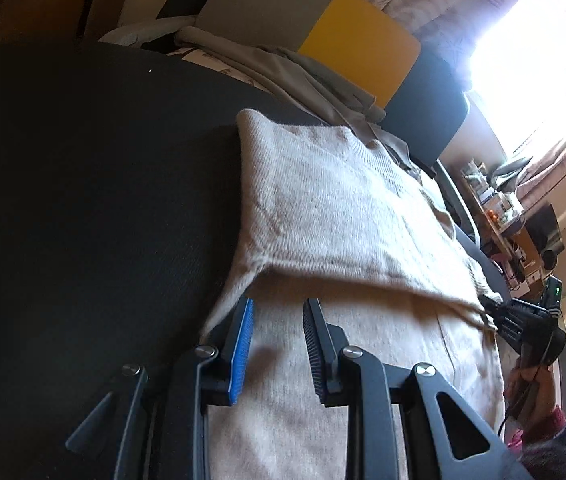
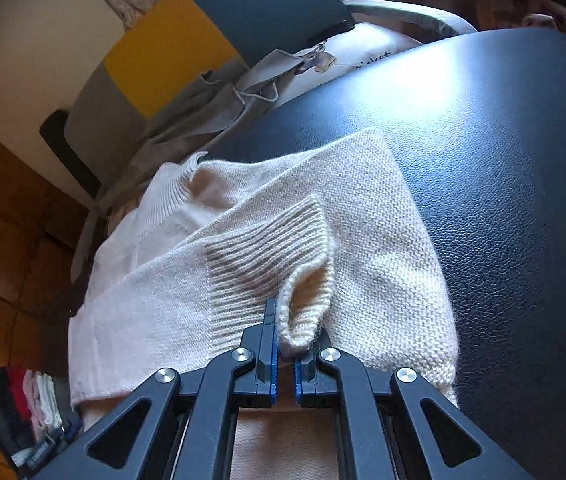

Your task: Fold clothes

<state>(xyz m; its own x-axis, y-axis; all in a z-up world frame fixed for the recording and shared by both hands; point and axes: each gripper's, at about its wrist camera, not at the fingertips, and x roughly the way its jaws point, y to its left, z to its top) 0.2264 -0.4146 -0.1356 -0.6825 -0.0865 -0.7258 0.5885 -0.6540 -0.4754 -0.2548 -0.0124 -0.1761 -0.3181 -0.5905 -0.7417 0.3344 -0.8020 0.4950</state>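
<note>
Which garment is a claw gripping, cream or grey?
The cream sweater: the right claw pinches its ribbed cuff. The grey garment lies untouched behind.

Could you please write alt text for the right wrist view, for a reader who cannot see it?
The right gripper pinches the ribbed cuff of a cream knit sweater lying partly folded on a dark leather-look surface. Beyond it, a grey garment is heaped near a yellow and grey panel.

I see a cream knitted sweater [image 2: 383, 248], fuzzy, with a ribbed cuff [image 2: 267, 256], lying on a black surface [image 2: 503, 168] of grained, glossy leather-like material.
</note>
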